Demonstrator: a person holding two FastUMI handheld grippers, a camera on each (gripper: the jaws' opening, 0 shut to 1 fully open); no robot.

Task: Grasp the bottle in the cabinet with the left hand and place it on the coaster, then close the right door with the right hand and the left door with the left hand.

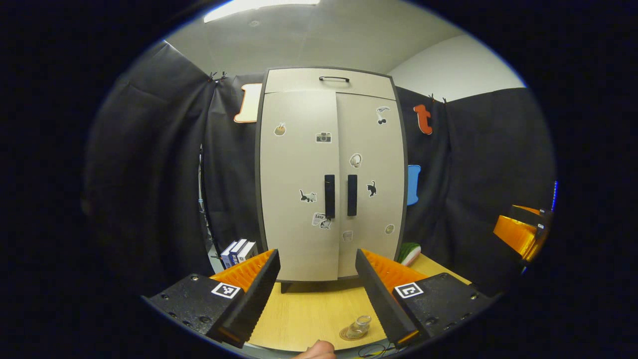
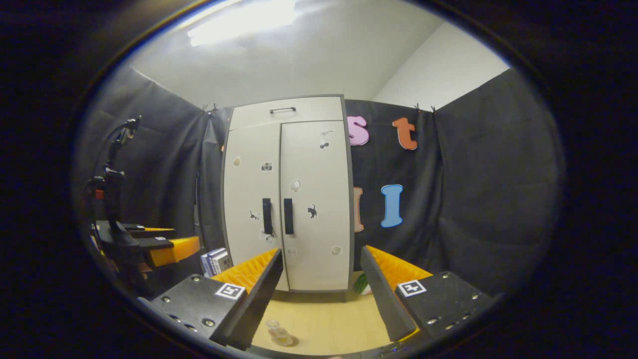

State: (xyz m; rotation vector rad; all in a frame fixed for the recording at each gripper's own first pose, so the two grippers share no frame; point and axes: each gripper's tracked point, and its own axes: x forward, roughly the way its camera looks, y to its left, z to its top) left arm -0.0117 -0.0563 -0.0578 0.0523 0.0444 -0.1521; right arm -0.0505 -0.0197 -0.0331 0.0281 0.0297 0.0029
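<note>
Evidently, both cabinet doors sit flush, the upright bottle rests on its coaster beneath the left gripper, and both grippers' jaws gape empty.

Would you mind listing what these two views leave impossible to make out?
- Cabinet interior: hidden in both views by its two shut doors.
- Bottle on the coaster: small in the left gripper view, partly behind the left gripper finger; its cap is unclear.
- Door stickers: too small in the right gripper view.
- Boxes beside the cabinet: partly hidden by the right gripper finger.
</note>
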